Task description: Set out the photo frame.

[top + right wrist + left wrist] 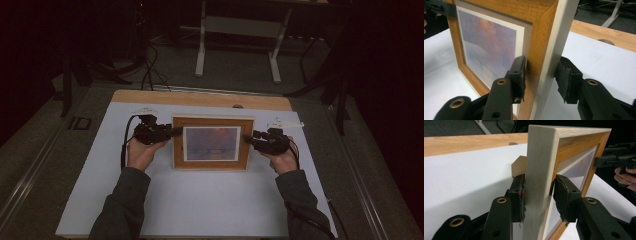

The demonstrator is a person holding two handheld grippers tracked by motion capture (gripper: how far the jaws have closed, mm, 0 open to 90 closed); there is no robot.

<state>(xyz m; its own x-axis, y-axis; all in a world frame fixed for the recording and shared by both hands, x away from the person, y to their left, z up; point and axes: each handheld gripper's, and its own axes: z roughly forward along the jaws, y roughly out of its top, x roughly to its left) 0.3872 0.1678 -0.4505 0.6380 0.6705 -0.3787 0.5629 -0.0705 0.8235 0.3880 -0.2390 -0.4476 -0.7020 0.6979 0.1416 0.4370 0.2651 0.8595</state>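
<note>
High view: wooden-framed picture [213, 143] stands upright on white surface [200, 200], left gripper [172, 132] and right gripper [248, 137] jaws clamping opposite side rails. Step: positioning frame; next needs coordinated release.

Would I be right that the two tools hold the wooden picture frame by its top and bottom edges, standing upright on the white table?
Not quite: the left tool and right tool hold the picture frame by its left and right side edges, as the high view shows. The rest stands.
</note>
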